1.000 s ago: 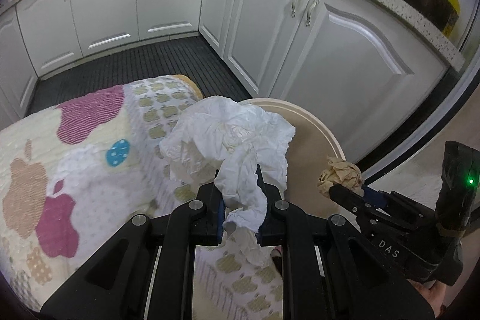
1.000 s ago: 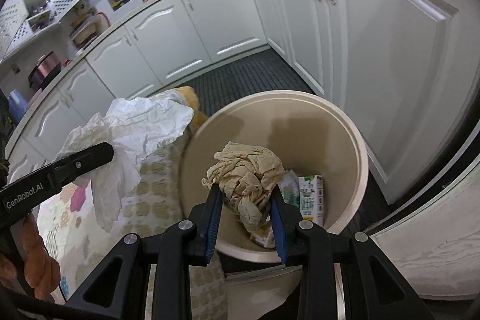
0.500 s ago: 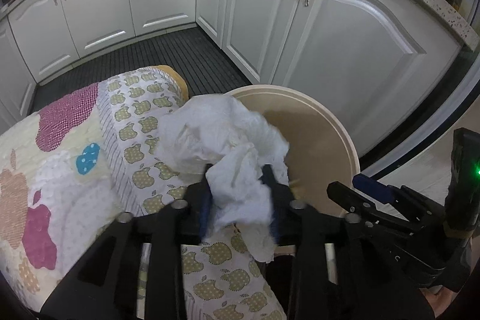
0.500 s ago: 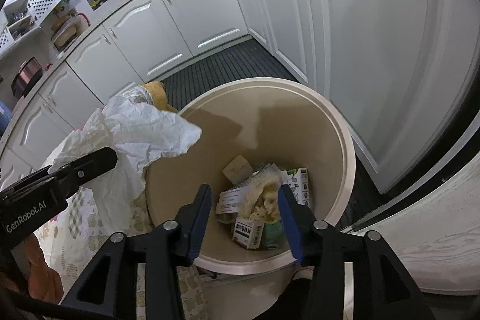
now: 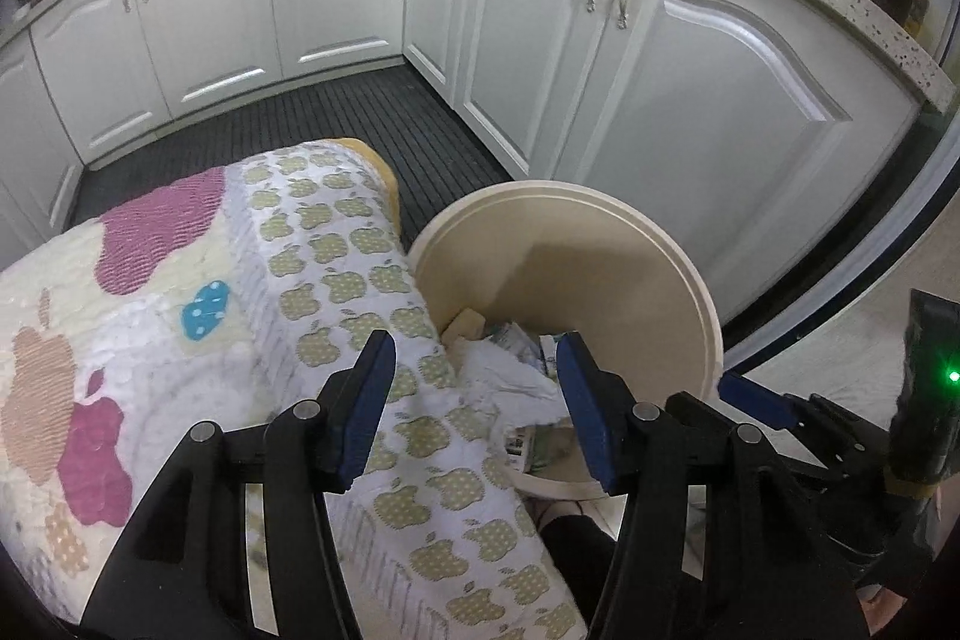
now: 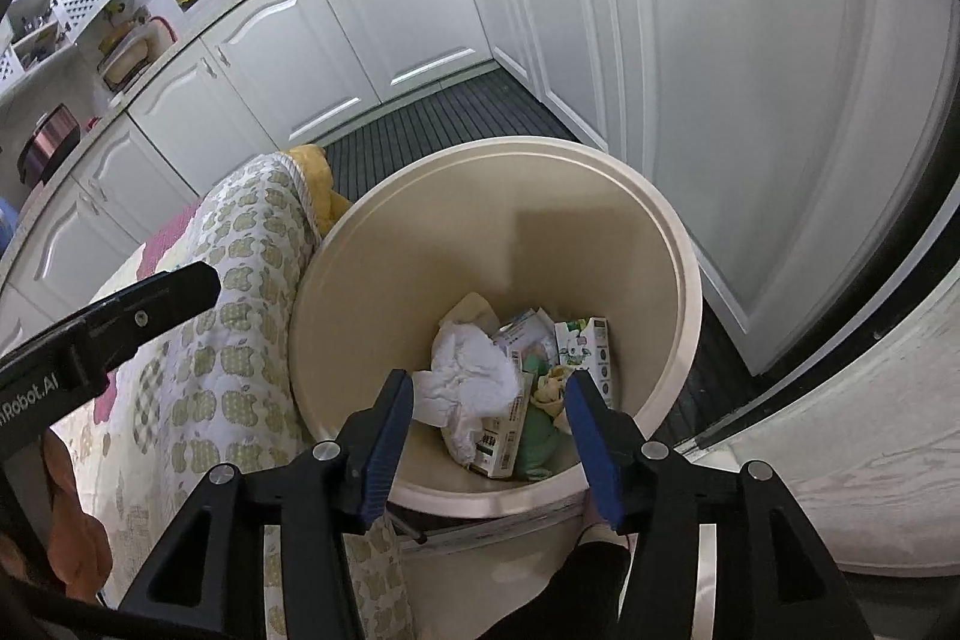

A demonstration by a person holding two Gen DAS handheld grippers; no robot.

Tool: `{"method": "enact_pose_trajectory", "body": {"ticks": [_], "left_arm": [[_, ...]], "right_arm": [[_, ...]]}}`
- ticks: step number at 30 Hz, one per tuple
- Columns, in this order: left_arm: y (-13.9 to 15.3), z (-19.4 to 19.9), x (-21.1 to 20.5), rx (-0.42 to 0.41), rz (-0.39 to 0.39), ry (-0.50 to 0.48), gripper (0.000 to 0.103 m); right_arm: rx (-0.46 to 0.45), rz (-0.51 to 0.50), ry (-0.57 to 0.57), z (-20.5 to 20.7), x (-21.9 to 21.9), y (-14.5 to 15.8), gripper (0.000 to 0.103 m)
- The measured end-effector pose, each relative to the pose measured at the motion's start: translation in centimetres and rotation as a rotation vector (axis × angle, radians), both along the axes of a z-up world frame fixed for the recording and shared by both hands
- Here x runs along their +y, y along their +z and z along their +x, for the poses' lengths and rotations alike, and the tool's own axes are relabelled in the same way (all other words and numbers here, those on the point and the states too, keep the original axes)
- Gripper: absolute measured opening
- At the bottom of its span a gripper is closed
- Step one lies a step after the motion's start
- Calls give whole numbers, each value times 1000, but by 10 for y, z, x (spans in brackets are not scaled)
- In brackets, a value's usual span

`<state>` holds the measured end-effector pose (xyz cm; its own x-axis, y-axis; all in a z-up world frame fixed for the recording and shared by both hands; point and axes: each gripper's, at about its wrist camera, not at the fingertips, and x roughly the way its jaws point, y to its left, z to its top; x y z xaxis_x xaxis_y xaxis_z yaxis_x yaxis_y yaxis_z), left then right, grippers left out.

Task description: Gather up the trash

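Jaws of both grippers, left gripper [image 5: 477, 394] and right gripper [image 6: 489, 421], are opening, released and empty; crumpled white paper [image 6: 471, 370] lies below them inside the beige trash bin [image 6: 660, 232].

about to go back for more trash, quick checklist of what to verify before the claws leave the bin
1. White crumpled paper inside the bin: ok.
2. Brownish wad inside the bin, among the small cartons: ok.
3. Left claw opening, nothing between its pads: ok.
4. Right claw opening, nothing between its pads: ok.
5. Nothing hanging over the bin's rim: ok.
6. More trash on the apple-print quilt: cannot tell, none in view.
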<state>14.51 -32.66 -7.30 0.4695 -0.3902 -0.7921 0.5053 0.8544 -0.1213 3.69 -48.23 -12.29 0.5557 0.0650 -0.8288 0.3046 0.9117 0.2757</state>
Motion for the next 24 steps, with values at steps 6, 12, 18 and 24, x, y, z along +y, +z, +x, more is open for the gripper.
{"method": "enact_pose_trajectory", "body": {"ticks": [6,12,18,24], "left_arm": [[11,-14,11,-84,36,27,54],[22,-32,27,-129,32,50,55],[35,-47,46,-154,-5,76,55],[47,-65,60,-204,-12,89,55]], "right_arm": [[-27,-32,0,-8,13,12,53],[-70,-42,-8,-22,27,28,65],[-114,-65,-12,-37,41,46,65],[-149,-68,-14,-49,54,58,72]]}}
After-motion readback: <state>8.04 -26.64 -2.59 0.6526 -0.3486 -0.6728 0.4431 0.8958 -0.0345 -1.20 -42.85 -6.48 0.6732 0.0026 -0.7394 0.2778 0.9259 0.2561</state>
